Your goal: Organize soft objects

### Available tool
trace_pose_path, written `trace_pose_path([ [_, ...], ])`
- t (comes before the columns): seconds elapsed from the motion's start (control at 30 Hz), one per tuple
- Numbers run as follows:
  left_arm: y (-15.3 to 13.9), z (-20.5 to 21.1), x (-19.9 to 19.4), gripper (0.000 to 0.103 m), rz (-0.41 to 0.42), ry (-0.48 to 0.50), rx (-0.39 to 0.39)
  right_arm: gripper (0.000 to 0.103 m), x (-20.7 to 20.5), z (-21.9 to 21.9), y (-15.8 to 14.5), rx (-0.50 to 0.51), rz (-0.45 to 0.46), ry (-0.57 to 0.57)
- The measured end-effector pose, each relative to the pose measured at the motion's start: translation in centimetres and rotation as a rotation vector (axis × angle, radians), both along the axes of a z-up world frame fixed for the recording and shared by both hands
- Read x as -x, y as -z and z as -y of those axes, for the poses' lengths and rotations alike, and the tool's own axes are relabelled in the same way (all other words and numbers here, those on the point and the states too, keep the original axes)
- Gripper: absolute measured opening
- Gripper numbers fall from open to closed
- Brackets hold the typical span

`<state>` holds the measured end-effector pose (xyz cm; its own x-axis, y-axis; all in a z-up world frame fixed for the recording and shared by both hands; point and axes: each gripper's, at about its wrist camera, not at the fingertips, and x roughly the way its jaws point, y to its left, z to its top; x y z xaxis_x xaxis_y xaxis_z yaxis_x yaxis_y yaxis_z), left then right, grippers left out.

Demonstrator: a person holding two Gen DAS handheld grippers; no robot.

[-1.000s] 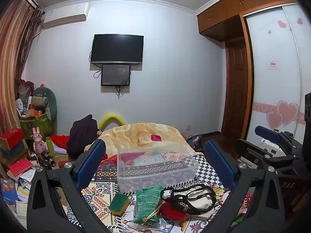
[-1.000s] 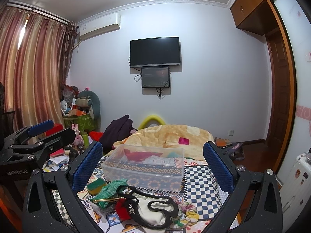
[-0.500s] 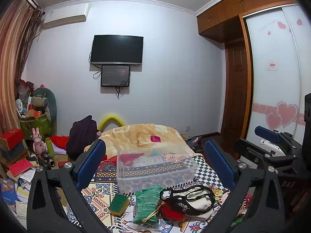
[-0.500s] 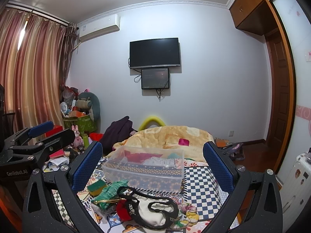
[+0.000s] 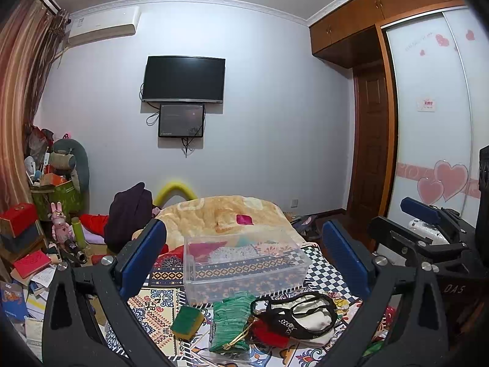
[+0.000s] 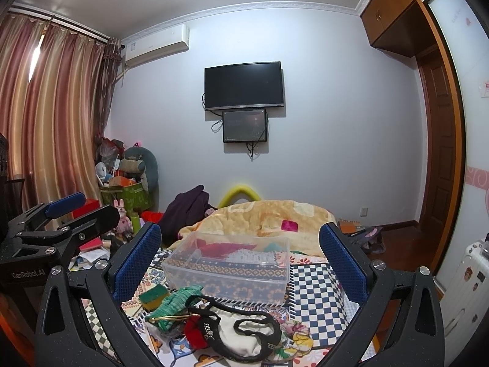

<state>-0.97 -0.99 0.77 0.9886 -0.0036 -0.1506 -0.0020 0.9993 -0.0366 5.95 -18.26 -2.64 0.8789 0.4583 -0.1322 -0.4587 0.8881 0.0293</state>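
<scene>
A clear plastic box point(image 5: 244, 263) point(image 6: 229, 266) stands on the patterned bed cover with some cloth pieces inside. In front of it lie a green-and-yellow sponge point(image 5: 187, 321) point(image 6: 154, 296), a green knitted cloth point(image 5: 230, 321) point(image 6: 174, 304), a red soft item point(image 5: 269, 333) point(image 6: 195, 330) and a cream bag with black straps point(image 5: 305, 315) point(image 6: 244, 333). My left gripper point(image 5: 244, 260) is open and empty, above and short of the pile. My right gripper point(image 6: 240, 263) is open and empty too. Each gripper also shows at the edge of the other's view.
A yellow quilt point(image 5: 226, 217) is bunched behind the box. A dark garment point(image 5: 128, 211) lies at its left. Cluttered boxes, toys and books point(image 5: 36, 229) fill the left floor. A wardrobe point(image 5: 428, 122) and door stand on the right.
Both views have shifted only slightly; the grippers stay open and nothing on the bed has moved.
</scene>
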Motion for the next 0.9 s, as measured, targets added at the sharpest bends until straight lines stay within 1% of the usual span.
trace_pose_path([
  [0.63,0.2,-0.1,0.0,0.103,-0.011,-0.004,0.006,0.103,-0.3,0.0,0.3,0.005,-0.010,-0.001],
  [0.77,1.0,-0.4,-0.8,0.103,-0.047,-0.010,0.004,0.103,-1.2,0.0,1.1,0.017,-0.038,0.001],
  [0.9,2.9,-1.4,-2.3,0.103,-0.123,-0.016,0.016,0.103,-2.9,-0.2,2.8,0.053,-0.106,0.006],
])
